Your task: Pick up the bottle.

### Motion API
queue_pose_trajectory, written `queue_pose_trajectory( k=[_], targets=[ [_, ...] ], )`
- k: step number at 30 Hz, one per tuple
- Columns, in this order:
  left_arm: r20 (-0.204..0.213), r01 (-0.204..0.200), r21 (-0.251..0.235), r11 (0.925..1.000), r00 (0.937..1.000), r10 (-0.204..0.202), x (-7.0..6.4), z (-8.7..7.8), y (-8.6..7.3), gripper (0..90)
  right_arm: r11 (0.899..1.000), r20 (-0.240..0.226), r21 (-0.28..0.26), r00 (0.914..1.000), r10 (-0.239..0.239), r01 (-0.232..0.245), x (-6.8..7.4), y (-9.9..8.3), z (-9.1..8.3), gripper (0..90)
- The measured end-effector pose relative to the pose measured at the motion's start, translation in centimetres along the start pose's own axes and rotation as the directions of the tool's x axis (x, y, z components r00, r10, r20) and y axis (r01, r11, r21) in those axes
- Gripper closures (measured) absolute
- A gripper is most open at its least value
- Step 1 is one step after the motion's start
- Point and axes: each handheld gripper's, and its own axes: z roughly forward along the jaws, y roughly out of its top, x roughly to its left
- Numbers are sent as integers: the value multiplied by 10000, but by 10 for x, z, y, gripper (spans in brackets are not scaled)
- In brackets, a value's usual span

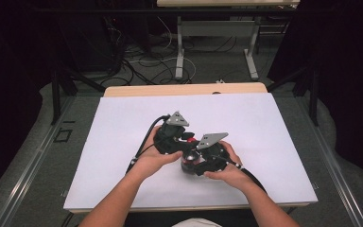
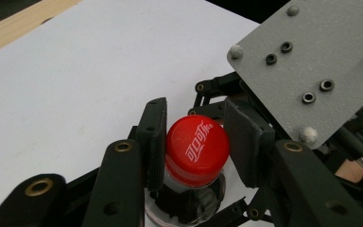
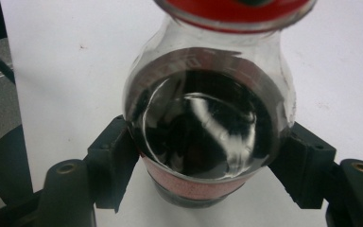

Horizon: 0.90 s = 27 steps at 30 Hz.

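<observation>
A small clear bottle [image 1: 187, 164] of dark cola stands upright on the white table top [image 1: 113, 142], near its front middle. Its red cap [image 2: 197, 147] carries white lettering. My left gripper [image 2: 194, 144] reaches in from the left, and its pads [image 2: 157, 137] press the cap from both sides. My right gripper [image 3: 208, 163] comes from the right and is shut on the bottle's body [image 3: 203, 127], just above the red label band. In the high view the left gripper [image 1: 183, 138] sits above the right gripper [image 1: 194, 165], and both hands hide most of the bottle.
The right gripper's grey plate [image 2: 307, 66] rises close behind the cap. A bare wooden strip [image 1: 184, 89] marks the table's far edge. Beyond it are another table's legs [image 1: 179, 52] and loose cables [image 1: 142, 66] on the floor.
</observation>
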Motion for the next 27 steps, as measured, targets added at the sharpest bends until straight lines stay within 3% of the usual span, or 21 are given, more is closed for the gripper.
queue_pose_trajectory(
  k=[4, 6, 8, 9, 12, 15, 19, 22, 25, 27],
  targets=[
    [-809, 315, -141, 9994, 9962, -326, -7, 0, 0, 614, 10000, 156, 31, 9999, 38, -39, 1, 1, 0, 295],
    [-945, 373, -130, 9992, 9948, -384, -8, 0, 0, 615, 9999, 245, 18, 9996, 108, -108, 1, 1, 0, 295],
    [-1349, 703, -297, 9971, 9881, -737, -12, 0, -1, 614, 9999, 380, -93, 9992, 126, -122, 2, 1, 0, 294],
    [-1349, 703, -297, 9971, 9881, -737, -12, 0, -1, 615, 9999, 472, -93, 9988, 123, -119, 2, 1, 0, 294],
    [-1681, 1018, -399, 9940, 9799, -1071, -15, 1, -1, 615, 9998, 612, -115, 9980, 174, -167, 4, 1, 1, 294],
    [-1827, 1302, -569, 9899, 9734, -1386, -16, 2, -2, 614, 9998, 689, -124, 9975, 168, -160, 4, 1, 1, 294],
    [-1890, 1337, -560, 9894, 9716, -1420, -15, 2, -2, 612, 9999, 698, -21, 9974, 158, -157, 4, 1, 1, 294],
    [-1853, 1570, -696, 9851, 9683, -1674, -16, 2, -3, 612, 9999, 820, -115, 9965, 133, -124, 5, 0, 2, 294],
    [-1767, 1543, -684, 9857, 9705, -1642, -13, 0, -3, 613, 9995, 804, -200, 9964, 274, -259, 6, 0, 1, 294],
    [-1675, 1598, -665, 9849, 9713, -1689, -10, -1, -3, 613, 9997, 738, -234, 9972, 84, -67, 4, 0, 1, 294]
  ],
)
